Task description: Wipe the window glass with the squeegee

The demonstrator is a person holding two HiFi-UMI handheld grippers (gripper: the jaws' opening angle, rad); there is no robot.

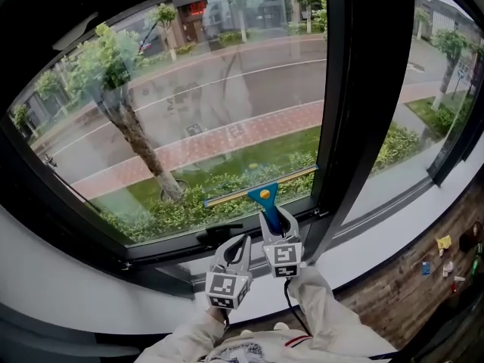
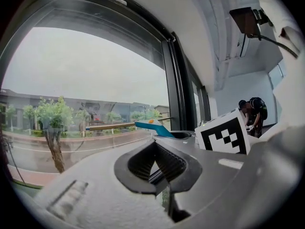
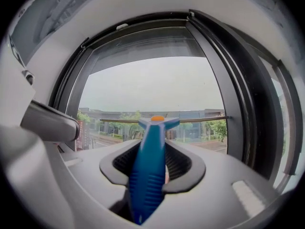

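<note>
The squeegee (image 1: 264, 196) has a blue handle and a long thin blade. The blade lies across the window glass (image 1: 204, 104), low on the pane, nearly level.

A white sill (image 1: 378, 229) is running along under the window. It is passing just below the left gripper (image 1: 236, 244) and the right gripper (image 1: 274, 221) and stretching away on both sides of them. Off to the right of the right gripper, a brown wooden floor (image 1: 408, 297) is bordering the sill. Small things are lying on it, well apart from that gripper: a yellow scrap (image 1: 444, 241), a blue bit (image 1: 426, 268), a white bit (image 1: 448, 267) and a green piece (image 1: 475, 263). They are too small to identify.
</note>
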